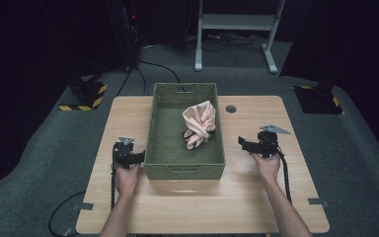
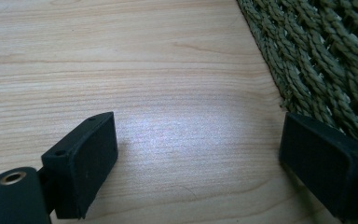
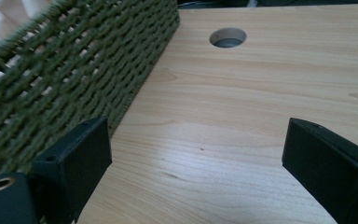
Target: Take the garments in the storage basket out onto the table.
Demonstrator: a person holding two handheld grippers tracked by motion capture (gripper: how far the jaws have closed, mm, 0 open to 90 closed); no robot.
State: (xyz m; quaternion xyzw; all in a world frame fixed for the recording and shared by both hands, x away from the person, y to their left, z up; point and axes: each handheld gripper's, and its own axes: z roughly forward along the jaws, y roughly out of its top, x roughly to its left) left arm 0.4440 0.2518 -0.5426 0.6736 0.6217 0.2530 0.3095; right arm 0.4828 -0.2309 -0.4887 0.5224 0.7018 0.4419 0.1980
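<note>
A green woven basket (image 1: pixel 185 168) stands on the middle of the wooden table (image 1: pixel 202 207). Inside it, toward the far right, lies a crumpled pink cloth (image 1: pixel 200 123) with a dark bit at its lower edge. My left gripper (image 1: pixel 139 157) rests low beside the basket's left wall (image 2: pixel 321 60), open, with bare wood between its jaws (image 2: pixel 198 149). My right gripper (image 1: pixel 244 144) hovers right of the basket, pointing toward it, open with nothing between its jaws (image 3: pixel 196 163). The basket wall (image 3: pixel 65 79) and a corner of the cloth (image 3: pixel 9 16) show at the left of the right gripper view.
A round cable hole (image 1: pixel 231 108) (image 3: pixel 227 37) sits in the table behind the right gripper. Beyond the table are a white metal stand (image 1: pixel 237 29), floor cables and yellow-black striped bases (image 1: pixel 86 96). Bare wood lies on both sides of the basket and in front of it.
</note>
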